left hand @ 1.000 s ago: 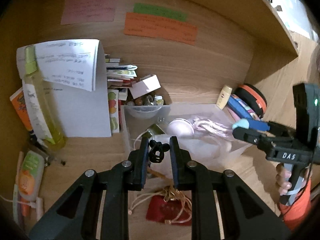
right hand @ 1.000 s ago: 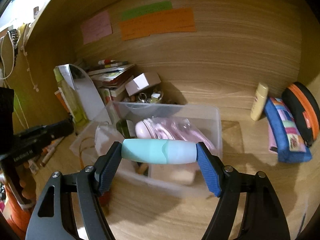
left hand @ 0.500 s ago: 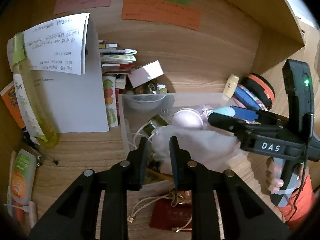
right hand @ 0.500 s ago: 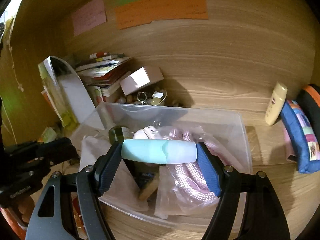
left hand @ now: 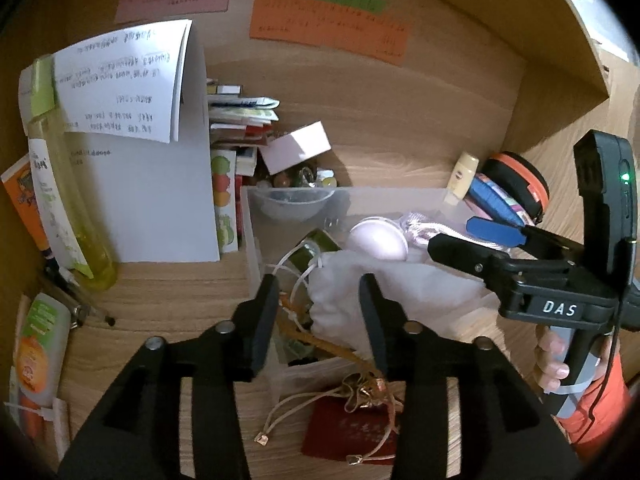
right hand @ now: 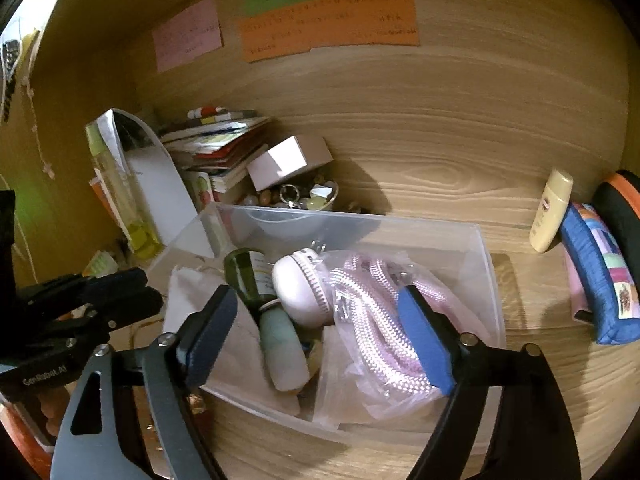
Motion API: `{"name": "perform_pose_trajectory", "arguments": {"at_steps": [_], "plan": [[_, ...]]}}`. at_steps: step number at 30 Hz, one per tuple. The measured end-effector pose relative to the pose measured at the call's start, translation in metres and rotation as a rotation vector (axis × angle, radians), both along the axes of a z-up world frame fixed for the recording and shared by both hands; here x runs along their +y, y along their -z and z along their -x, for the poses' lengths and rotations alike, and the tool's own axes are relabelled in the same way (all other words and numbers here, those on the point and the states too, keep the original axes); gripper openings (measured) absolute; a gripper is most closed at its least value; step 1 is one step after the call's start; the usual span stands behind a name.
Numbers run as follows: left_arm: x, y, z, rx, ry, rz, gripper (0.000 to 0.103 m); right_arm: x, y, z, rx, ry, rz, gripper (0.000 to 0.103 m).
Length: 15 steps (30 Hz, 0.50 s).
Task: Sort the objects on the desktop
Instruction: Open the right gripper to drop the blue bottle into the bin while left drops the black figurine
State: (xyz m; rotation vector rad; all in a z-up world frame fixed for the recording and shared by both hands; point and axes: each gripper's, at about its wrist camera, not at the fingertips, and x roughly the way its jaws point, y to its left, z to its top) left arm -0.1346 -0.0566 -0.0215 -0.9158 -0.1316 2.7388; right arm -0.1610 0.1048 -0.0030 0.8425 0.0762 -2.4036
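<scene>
A clear plastic bin (right hand: 476, 248) sits on the wooden desk and holds a white cloth pouch (left hand: 384, 280), a dark green bottle (right hand: 244, 276), a white round case (right hand: 300, 288), a bagged pink rope (right hand: 376, 312) and a pale teal tube (right hand: 284, 352). My right gripper (right hand: 320, 332) is open and empty above the bin, with the tube lying loose in the bin between its fingers. My left gripper (left hand: 318, 312) is open and empty over the bin's near left corner, above the pouch. The right gripper also shows in the left wrist view (left hand: 472, 236).
A red pouch with cords (left hand: 352, 432) lies in front of the bin. A yellow bottle (left hand: 68, 208), papers (left hand: 156, 160), stacked books (right hand: 216, 136), a pink box (right hand: 288, 160) and a bowl of trinkets (right hand: 304, 200) stand behind. A cream tube (right hand: 550, 210) and pencil cases (right hand: 596, 272) lie at the right.
The right gripper opened and dropped the teal tube into the bin. The left gripper let go of the black clip and opened wider above the bin.
</scene>
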Motion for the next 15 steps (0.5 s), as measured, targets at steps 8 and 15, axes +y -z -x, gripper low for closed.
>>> {"name": "perform_pose_trajectory", "arguments": {"at_steps": [8, 15], "plan": [[0.001, -0.002, -0.004, 0.037, -0.012, 0.010, 0.068, 0.010, -0.005, 0.001, -0.043, -0.022, 0.088, 0.083], [-0.007, -0.011, -0.021, 0.100, -0.013, -0.031, 0.093, 0.010, -0.018, -0.013, 0.005, -0.039, 0.072, 0.083]]}}
